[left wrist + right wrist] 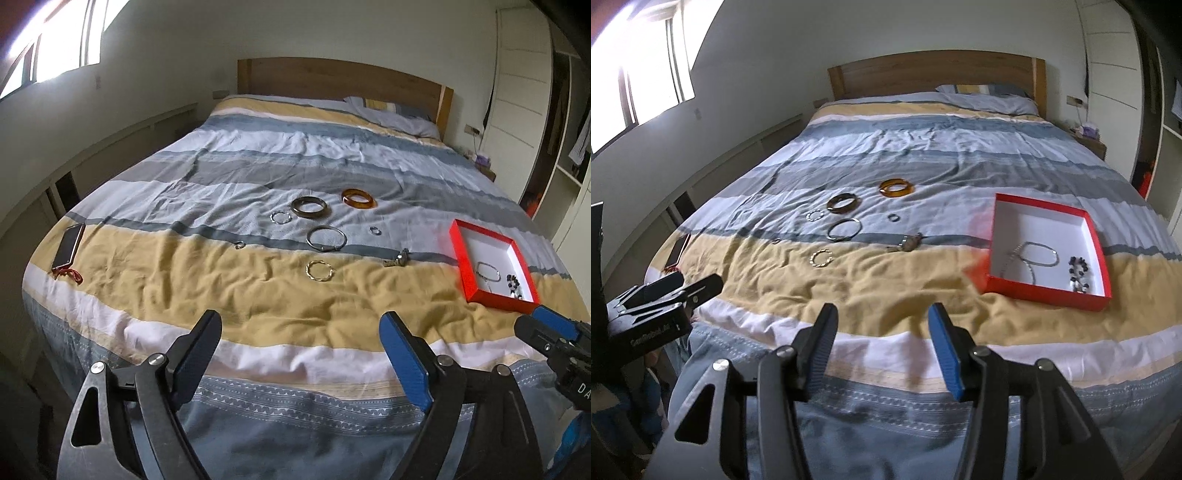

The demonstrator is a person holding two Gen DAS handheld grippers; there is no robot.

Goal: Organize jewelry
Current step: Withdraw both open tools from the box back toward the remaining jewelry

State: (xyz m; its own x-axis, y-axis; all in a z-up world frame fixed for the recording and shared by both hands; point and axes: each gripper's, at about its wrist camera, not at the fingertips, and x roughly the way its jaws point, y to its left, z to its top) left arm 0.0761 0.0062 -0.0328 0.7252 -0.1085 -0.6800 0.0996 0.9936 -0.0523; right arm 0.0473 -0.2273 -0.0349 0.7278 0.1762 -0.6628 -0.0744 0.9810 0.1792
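Jewelry is lying scattered across the striped bedspread (229,295) while I am holding both grippers low over the foot of the bed. My left gripper (301,332) is hovering with its jaws spread wide and nothing between them; my right gripper (882,325) is doing the same, its jaws parted a little less.

From the left camera I am seeing a phone (68,245) near the bed's left edge with a red strap trailing from it; the right camera is catching only a sliver of it. The right camera is giving me the clearer look into the red box (1049,291): a silver chain (1034,256) is lying looped on its white floor, with a dark bead bracelet (1078,275) beside it in the near right corner. The left camera is showing the same box squeezed toward the frame's right edge, its contents small.

The box is sitting on the right side of the bed, long axis running roughly from the foot toward the headboard, slightly skewed. Left of it, well apart, an amber bangle (359,198) and a brown bangle (309,206) are lying flat farthest up the bed. Nearer me are a large silver bangle (327,238), a twisted gold hoop (319,271), a small beaded ring (280,218), two tiny rings and a watch (399,258).
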